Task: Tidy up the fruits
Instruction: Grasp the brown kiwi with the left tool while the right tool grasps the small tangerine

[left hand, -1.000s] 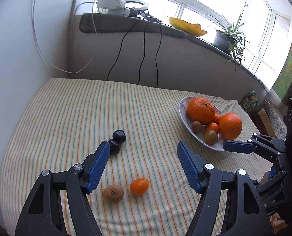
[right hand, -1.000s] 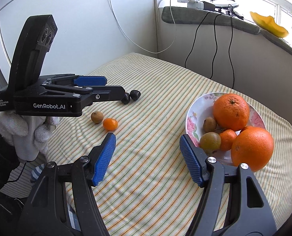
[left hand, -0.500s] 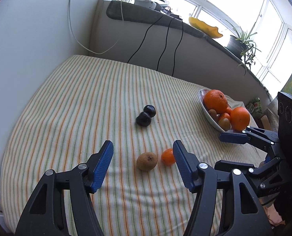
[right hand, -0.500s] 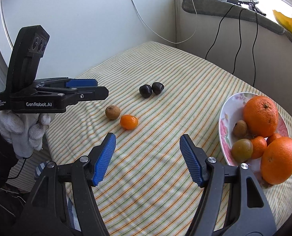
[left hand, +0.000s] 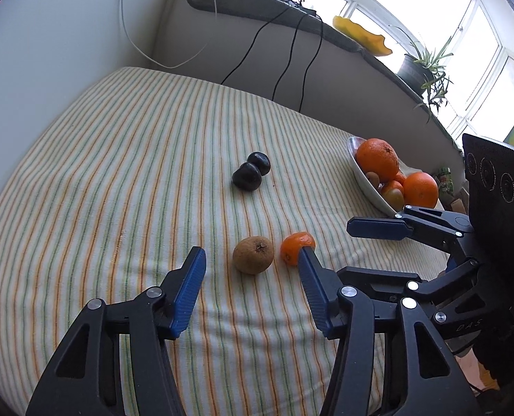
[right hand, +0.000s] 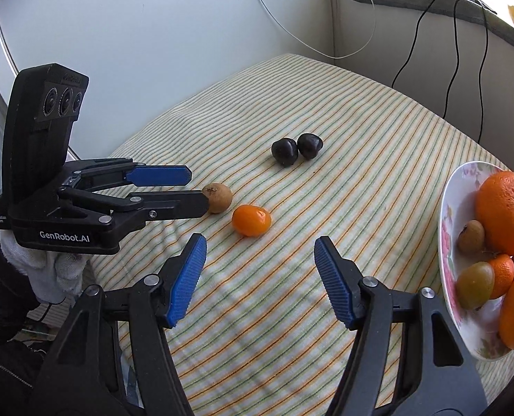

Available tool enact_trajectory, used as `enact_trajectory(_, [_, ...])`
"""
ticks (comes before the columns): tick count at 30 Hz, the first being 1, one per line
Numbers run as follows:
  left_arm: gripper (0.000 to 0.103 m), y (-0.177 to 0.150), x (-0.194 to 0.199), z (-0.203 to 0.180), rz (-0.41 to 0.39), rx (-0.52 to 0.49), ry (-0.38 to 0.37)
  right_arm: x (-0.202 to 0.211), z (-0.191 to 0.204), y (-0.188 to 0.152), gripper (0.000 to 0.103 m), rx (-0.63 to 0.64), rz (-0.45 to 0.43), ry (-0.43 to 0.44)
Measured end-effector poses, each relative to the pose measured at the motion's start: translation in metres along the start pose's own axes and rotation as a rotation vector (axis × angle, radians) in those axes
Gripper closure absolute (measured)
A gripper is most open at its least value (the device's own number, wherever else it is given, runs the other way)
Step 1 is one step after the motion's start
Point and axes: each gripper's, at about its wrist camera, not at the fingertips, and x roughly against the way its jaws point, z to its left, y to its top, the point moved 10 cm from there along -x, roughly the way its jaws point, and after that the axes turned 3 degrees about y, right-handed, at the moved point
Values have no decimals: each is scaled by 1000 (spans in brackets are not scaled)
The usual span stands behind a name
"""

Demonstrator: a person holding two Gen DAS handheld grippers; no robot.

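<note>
On the striped cloth lie a brown fruit (left hand: pixel 253 254) (right hand: pixel 219 197), a small orange (left hand: pixel 298 248) (right hand: pixel 251 220) beside it, and two dark fruits (left hand: pixel 251 173) (right hand: pixel 297 149) farther back. My left gripper (left hand: pixel 250 253) (right hand: pixel 198 189) hovers low over the brown fruit. Its jaws are closing, the fruit sits just at their tips, and no pad presses on it. My right gripper (right hand: pixel 259 241) (left hand: pixel 343 249) stands open just short of the small orange, holding nothing. A flowered bowl (right hand: pixel 447 228) (left hand: pixel 364 176) at the right holds large oranges and several smaller fruits.
A wall runs along the left and a ledge with cables (left hand: pixel 291 52) along the back. A yellow dish (left hand: pixel 361 34) and a potted plant (left hand: pixel 419 69) sit on the sill. A gloved hand (right hand: pixel 45 274) holds the left gripper. Bare cloth lies left of the fruits.
Both grippers came down and forward toward the loose fruits. The left jaws narrowed and now frame the brown fruit. The right gripper swung left from the bowl toward the small orange.
</note>
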Motion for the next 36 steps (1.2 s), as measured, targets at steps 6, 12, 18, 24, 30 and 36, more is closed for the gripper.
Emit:
enact_trajectory(6, [57, 1, -3, 1, 6, 4, -7, -16, 2, 3, 43, 20, 24, 7])
enact_trajectory(12, [62, -1, -6, 4, 17, 7, -12, -34, 0, 8, 57, 32, 50, 12])
enact_trajectory(18, [69, -2, -9, 6, 21, 13, -14, -46, -2, 14, 57, 45, 55, 15])
enact_trajectory(24, [75, -3, -10, 4, 22, 7, -19, -52, 2, 17, 65, 70, 60, 7])
enact_trajectory(30, [78, -3, -10, 2, 19, -2, -17, -52, 8, 16, 72, 84, 55, 4])
enact_trajectory(36, [78, -2, -8, 1, 12, 8, -13, -47, 7, 16, 72, 77, 39, -1])
